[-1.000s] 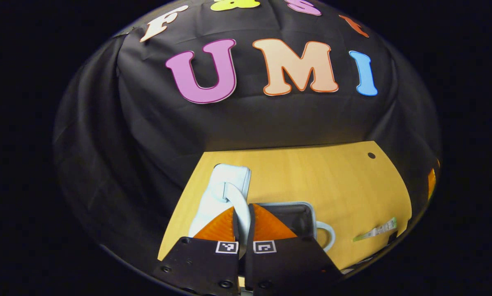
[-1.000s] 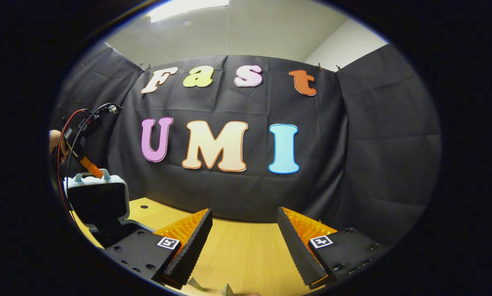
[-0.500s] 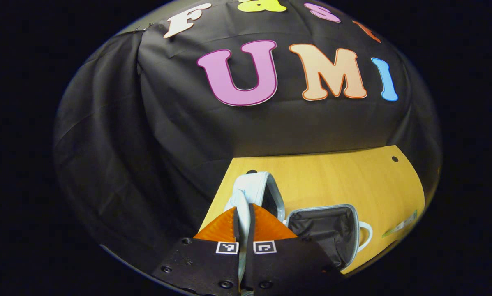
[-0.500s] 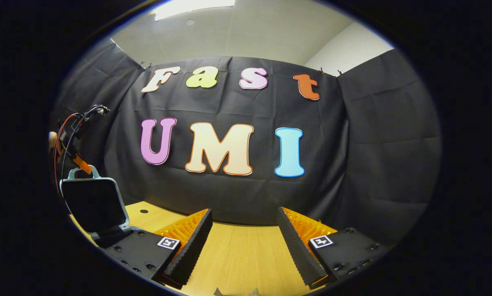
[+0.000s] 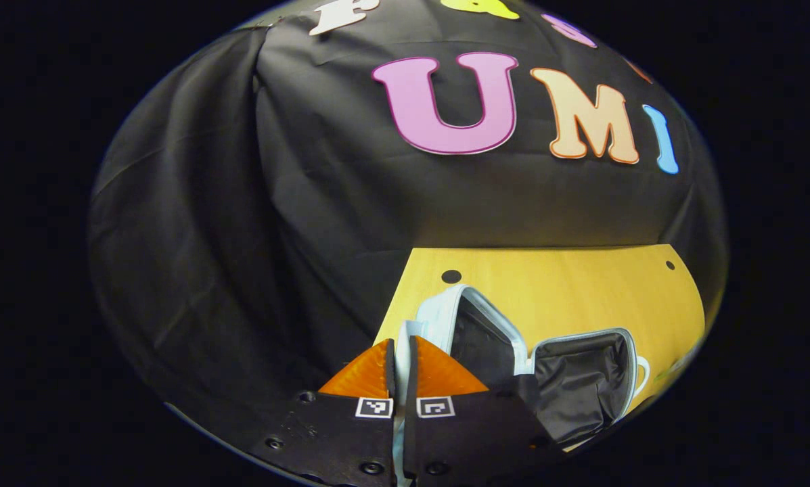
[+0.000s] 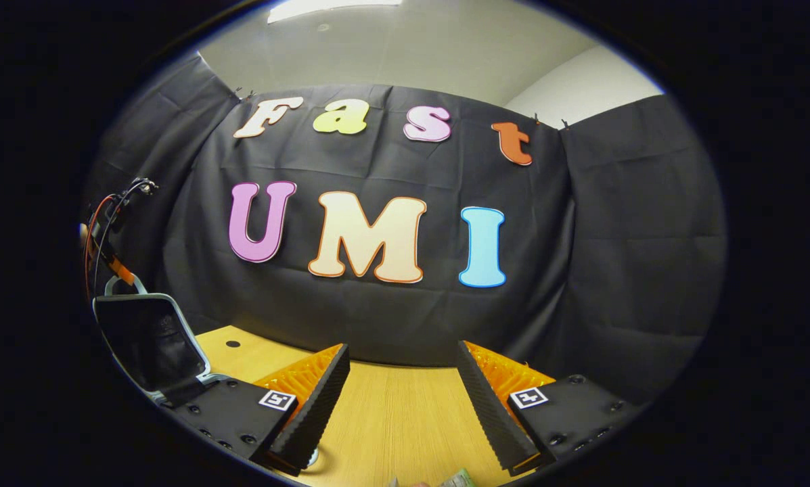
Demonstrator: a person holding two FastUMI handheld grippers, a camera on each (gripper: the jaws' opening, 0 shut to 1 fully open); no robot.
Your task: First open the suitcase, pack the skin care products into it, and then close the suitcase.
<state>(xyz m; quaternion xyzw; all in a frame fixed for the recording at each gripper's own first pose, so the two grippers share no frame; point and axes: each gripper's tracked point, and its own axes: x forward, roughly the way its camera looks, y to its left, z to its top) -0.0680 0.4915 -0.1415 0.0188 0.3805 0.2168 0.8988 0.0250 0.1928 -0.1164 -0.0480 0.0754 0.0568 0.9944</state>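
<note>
While left claw (image 5: 399, 355) pinches lid handle (image 5: 402, 338), right claw (image 6: 400, 392) gapes wide above table (image 6: 391, 419).

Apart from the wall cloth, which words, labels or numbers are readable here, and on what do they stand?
No text is readable.
Square markers on the left gripper and the right gripper: patterns, not letters.
Packet at the table edge: print too small to read.
</note>
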